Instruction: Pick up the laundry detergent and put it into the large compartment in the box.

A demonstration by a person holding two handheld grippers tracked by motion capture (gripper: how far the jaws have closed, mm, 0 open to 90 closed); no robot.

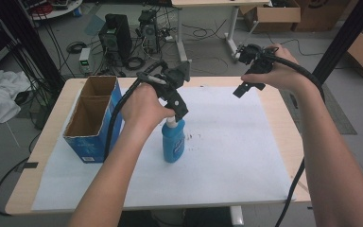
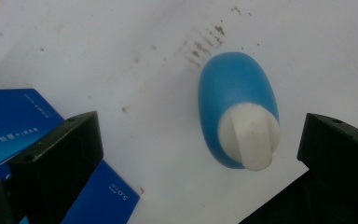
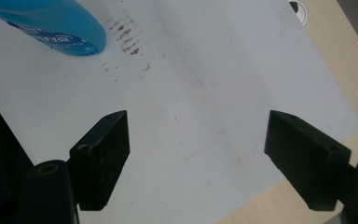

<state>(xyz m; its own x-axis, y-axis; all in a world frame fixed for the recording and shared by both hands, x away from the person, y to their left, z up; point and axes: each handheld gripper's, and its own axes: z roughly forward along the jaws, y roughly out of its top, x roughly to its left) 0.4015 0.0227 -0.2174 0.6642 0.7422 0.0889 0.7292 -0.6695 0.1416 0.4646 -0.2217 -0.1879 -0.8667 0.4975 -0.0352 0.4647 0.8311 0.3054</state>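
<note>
The blue bottle [image 1: 174, 139] stands upright on the white paper [image 1: 227, 142] on the desk [image 1: 283, 123], near the blue box [image 1: 92, 120]. The left tongs [image 1: 179, 111] hang right above its white cap [image 2: 249, 135], jaws wide apart, not touching it. The right tongs [image 1: 246, 87] are held up high, well away, jaws apart too.

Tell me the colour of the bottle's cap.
White; the cap on the blue bottle shows best in the left gripper view.

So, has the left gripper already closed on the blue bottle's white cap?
No: the left gripper is open, its jaws apart on either side of the white cap of the blue bottle.
</note>
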